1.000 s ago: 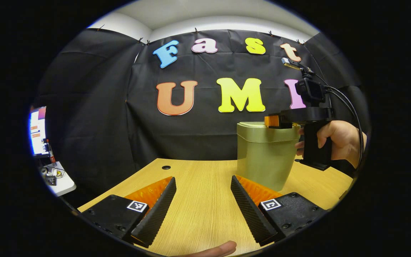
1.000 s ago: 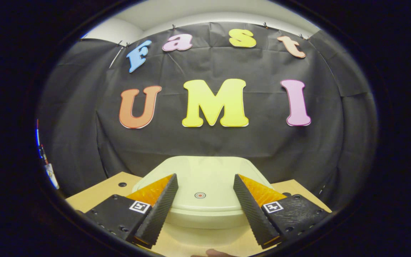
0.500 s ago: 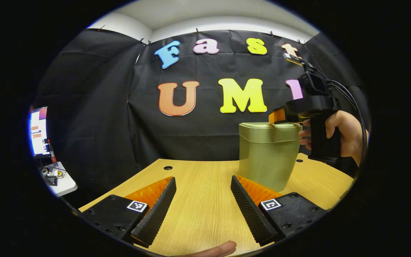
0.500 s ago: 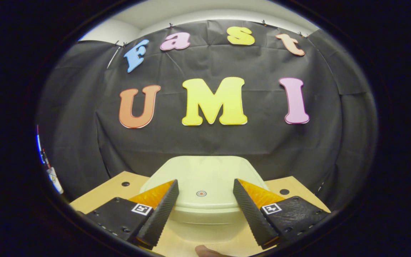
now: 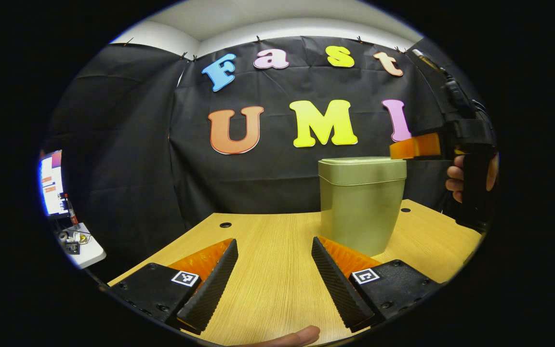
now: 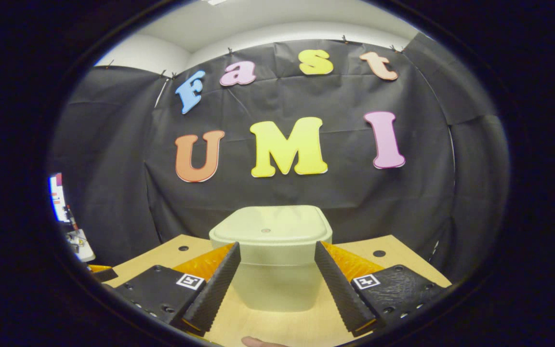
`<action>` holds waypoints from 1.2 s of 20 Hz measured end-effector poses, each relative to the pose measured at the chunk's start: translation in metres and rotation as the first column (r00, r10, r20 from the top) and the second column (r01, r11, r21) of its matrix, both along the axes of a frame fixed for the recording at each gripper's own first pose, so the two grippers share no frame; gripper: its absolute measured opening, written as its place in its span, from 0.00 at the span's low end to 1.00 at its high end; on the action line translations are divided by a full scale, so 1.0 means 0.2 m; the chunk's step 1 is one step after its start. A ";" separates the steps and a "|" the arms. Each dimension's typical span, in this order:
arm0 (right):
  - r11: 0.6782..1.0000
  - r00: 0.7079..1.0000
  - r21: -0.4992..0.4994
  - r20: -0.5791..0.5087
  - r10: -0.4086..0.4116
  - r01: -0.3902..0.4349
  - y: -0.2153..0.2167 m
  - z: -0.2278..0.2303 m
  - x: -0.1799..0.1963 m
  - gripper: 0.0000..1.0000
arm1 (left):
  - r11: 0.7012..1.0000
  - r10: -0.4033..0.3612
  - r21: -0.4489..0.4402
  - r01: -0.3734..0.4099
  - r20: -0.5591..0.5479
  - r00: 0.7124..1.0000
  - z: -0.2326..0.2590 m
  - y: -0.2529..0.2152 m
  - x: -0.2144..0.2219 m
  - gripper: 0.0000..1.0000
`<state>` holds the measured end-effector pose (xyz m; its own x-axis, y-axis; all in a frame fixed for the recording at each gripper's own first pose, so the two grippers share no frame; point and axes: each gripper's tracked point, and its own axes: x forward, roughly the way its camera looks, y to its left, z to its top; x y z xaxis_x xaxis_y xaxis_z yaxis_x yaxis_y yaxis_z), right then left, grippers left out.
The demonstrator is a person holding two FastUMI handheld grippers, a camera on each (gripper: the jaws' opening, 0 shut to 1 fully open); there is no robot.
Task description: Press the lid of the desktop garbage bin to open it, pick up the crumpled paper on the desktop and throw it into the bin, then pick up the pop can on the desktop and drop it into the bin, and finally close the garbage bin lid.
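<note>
Right gripper view: pale green plastic desktop bin with rounded corners (image 6: 270, 258) stands upright on the light wood-grain tabletop (image 6: 393, 260), just ahead of the right gripper (image 6: 277, 284). Its flat lid (image 6: 270, 229) lies level on the rim, a small round mark at the centre; it looks closed. Right gripper sits back from the bin and a little above the table, fingers apart and holding nothing, the bin body framed between them but not touched. Judgement: that stand-off fits a lid press, either about to start or just finished; which, I cannot tell.

Left gripper view: same bin (image 5: 360, 205) on the right side of the table, smooth matte walls tapering toward the base. Left gripper (image 5: 272, 284) rests low over bare wood, ribbed fingers spread, empty, likely parked out of the way. Right gripper (image 5: 415, 147) is at the far right beside the lid edge, clear of it, held by a hand (image 5: 455, 176) on its dark handle. Round cable holes in the tabletop (image 5: 225, 225).
</note>
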<state>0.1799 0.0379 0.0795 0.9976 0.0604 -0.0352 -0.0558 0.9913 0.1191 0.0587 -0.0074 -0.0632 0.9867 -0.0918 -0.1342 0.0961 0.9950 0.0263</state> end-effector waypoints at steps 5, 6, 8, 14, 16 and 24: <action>0.997 0.995 -0.023 0.055 -0.079 0.080 -0.27 -0.10 -0.26 0.94 | 0.999 0.011 0.049 -0.014 0.063 0.998 0.05 -0.11 -0.02 0.99; 0.995 0.994 -0.023 0.049 -0.097 0.098 -0.32 -0.13 -0.30 0.96 | 0.999 0.000 0.051 -0.003 0.057 0.998 0.04 -0.14 -0.03 0.99; 0.993 0.993 -0.028 0.021 -0.116 0.117 -0.41 -0.23 -0.38 0.99 | 0.999 -0.008 0.051 0.005 0.062 0.998 0.05 -0.19 -0.05 0.99; 0.989 0.991 -0.072 0.014 -0.131 0.131 -0.59 -0.39 -0.60 0.96 | 1.000 0.002 0.018 -0.004 0.076 0.997 0.08 -0.26 -0.12 0.99; 0.991 0.992 -0.055 0.049 -0.117 0.120 -0.59 -0.35 -0.66 0.96 | 1.000 0.002 0.019 -0.004 0.085 0.996 0.11 -0.27 -0.16 0.99; 0.990 0.990 -0.112 0.125 -0.069 0.083 -0.49 -0.27 -0.79 0.95 | 0.999 0.001 0.032 -0.005 0.134 0.991 0.22 -0.26 -0.29 0.99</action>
<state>0.0218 -0.0604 0.0249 0.9964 -0.0135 0.0834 0.0136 0.9999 -0.0008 0.0001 -0.0597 -0.0191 0.9963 -0.0862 -0.0038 0.0863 0.9938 0.0702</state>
